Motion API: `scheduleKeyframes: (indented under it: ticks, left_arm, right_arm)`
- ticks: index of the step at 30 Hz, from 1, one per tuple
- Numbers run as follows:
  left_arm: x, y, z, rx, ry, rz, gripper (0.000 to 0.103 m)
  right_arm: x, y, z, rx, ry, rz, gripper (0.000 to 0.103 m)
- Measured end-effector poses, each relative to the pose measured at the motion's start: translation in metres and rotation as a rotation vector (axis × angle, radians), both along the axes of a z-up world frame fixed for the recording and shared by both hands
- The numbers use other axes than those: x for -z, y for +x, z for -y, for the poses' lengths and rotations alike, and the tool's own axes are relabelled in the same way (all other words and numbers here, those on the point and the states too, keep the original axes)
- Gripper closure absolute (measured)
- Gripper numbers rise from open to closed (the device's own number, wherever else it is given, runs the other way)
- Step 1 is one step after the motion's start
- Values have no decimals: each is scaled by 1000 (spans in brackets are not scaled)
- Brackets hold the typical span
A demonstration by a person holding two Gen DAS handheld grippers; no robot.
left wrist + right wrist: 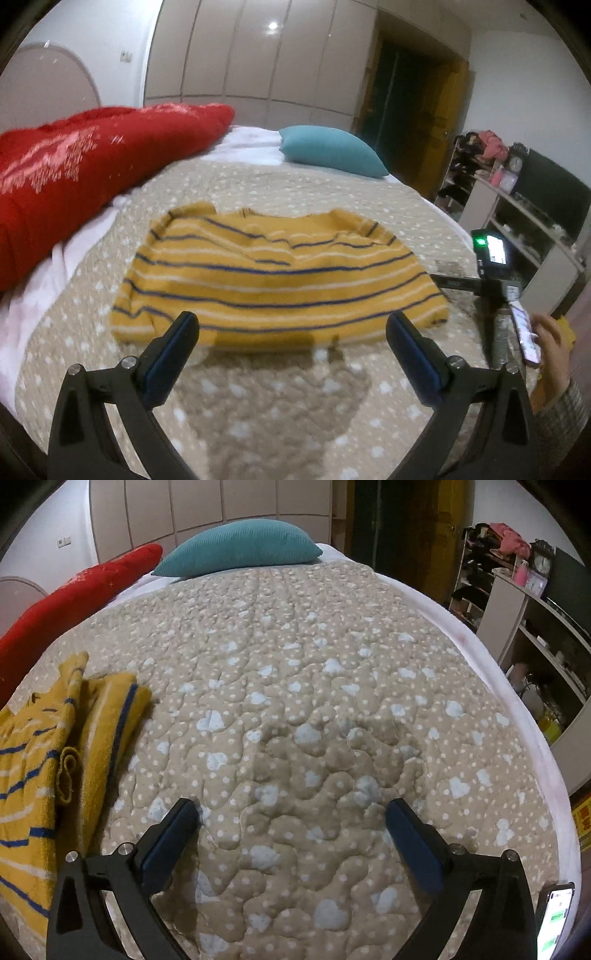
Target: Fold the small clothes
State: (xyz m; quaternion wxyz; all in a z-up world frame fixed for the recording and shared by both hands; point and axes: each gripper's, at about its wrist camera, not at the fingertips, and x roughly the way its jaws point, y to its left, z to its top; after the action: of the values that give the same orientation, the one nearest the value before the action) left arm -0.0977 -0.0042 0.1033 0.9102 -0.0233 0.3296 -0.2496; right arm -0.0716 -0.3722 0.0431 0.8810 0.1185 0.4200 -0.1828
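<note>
A small yellow sweater (273, 273) with blue and white stripes lies folded on the beige quilted bedspread (258, 398). My left gripper (291, 325) hovers just in front of its near edge, open, with nothing between the fingers. In the right wrist view the same sweater (40, 760) lies at the far left. My right gripper (291, 812) stands wide open over bare quilt (314, 701), to the right of the garment and apart from it.
A red blanket (74, 173) lies along the left of the bed and a teal pillow (332, 149) at its head. At the right edge a person's hand (554, 350) holds a phone (524, 336) beside a camera on a tripod (495, 254). Shelves (532, 620) stand beyond.
</note>
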Motion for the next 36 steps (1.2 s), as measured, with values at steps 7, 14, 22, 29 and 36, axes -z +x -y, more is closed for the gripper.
scheduleKeyframes:
  ticks: [7, 14, 22, 29, 36]
  left_arm:
    - [21, -11, -12, -9, -62, -115, 2]
    - [18, -16, -8, -16, -47, -111, 2]
    - [22, -16, 0, 2, -45, -139, 2]
    - [24, -15, 3, 6, -39, -146, 2]
    - [28, -13, -1, -3, -56, -166, 2]
  right_arm:
    - [1, 2, -1, 1, 2, 1, 0]
    - [1, 1, -2, 2, 1, 1, 0]
    - [1, 1, -2, 2, 1, 1, 0]
    - [1, 1, -2, 2, 1, 1, 0]
    - [0, 1, -2, 2, 1, 1, 0]
